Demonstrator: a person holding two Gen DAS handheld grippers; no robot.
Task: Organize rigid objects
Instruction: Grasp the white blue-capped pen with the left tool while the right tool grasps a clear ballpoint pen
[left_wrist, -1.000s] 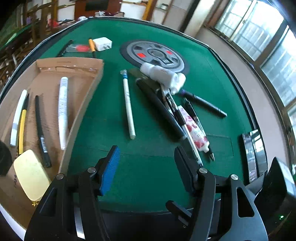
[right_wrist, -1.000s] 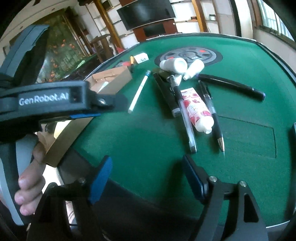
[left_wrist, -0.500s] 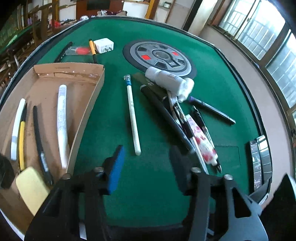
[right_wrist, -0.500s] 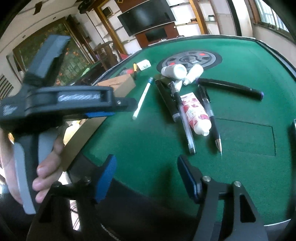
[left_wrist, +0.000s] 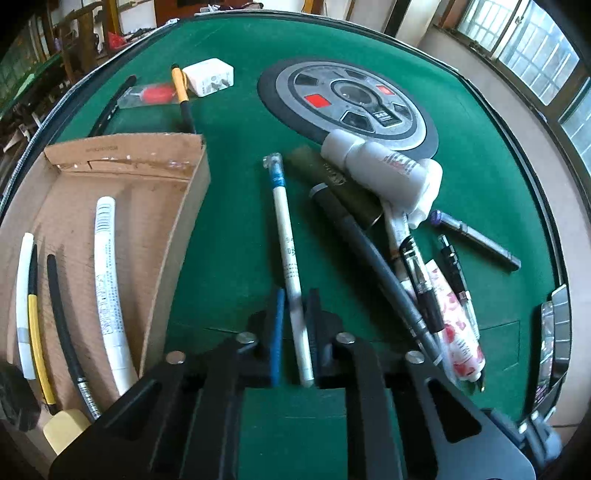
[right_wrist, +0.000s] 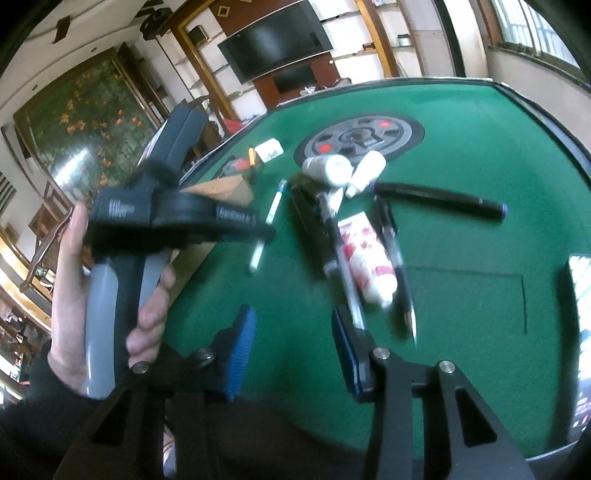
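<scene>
1. Since the earlier frame the left tool (left_wrist: 293, 328) has advanced over the green surface (left_wrist: 229, 229) to the white pen (left_wrist: 290, 254); its jaws have just been closing and now clamp the pen's near end.
2. White pen: long axis runs near-to-far, blue-banded end pointing far, lying flat on the surface just right of the cardboard box (left_wrist: 177, 221).
3. Right tool (right_wrist: 291, 339): jaws have just been closing, now partly apart with nothing between them, hovering over the near surface edge.
4. Left wrist view only: box interior holding a white marker (left_wrist: 107, 280), a black pen (left_wrist: 64, 325), a yellow-black pen (left_wrist: 35, 325) and a yellow eraser (left_wrist: 64, 424), all lengthwise near-to-far.
5. Right wrist view only: the person's hand (right_wrist: 70, 291) gripping the left tool's grey handle, plus room background; view is motion-blurred.
6. Both views: pile of pens and white bottles (left_wrist: 388, 173) right of the white pen.
</scene>
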